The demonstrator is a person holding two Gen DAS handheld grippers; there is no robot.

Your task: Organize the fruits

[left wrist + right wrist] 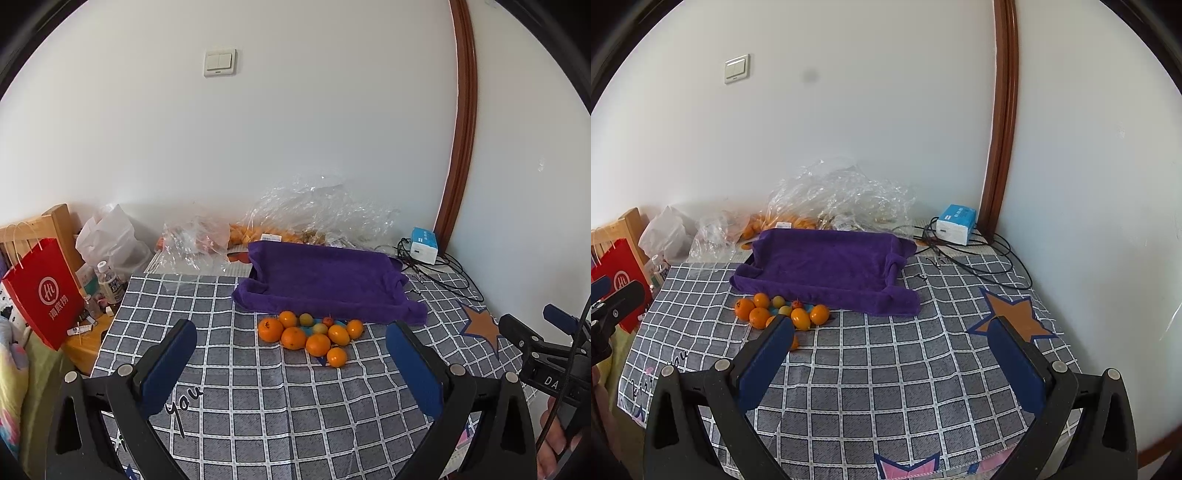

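Fruit (312,332) lies in a tight cluster on the checked cloth (258,398), touching the near edge of the purple towel (325,280). Count, by the left view: about seven oranges, two smaller yellow-green fruits and one small red one. From the left gripper (291,347) the cluster sits at twelve o'clock, near; from the right gripper (892,341) it sits at about ten o'clock, partly hidden behind the left finger (764,365).

Left gripper: fingers spread wide, nothing between them. Right gripper: likewise spread and empty. Both are held low over the cloth, short of the fruit.

Towel is draped over what appears to be a tray, its edges raised and its middle sunken and bare; judged to be the intended destination, which would explain the fruit heaped at its rim. No fruit is on it, so the task looks barely begun.

Left gripper is squarely lined up on the cluster, and its wide spread suits an orange. Nearest loose orange (337,357) stands slightly apart from the rest and is the cleanest first pick.

Risk: round fruit packed close; closing on one may roll its neighbours.

Plastic bags (295,214) at the far wall hold more orange produce; contents unclear.
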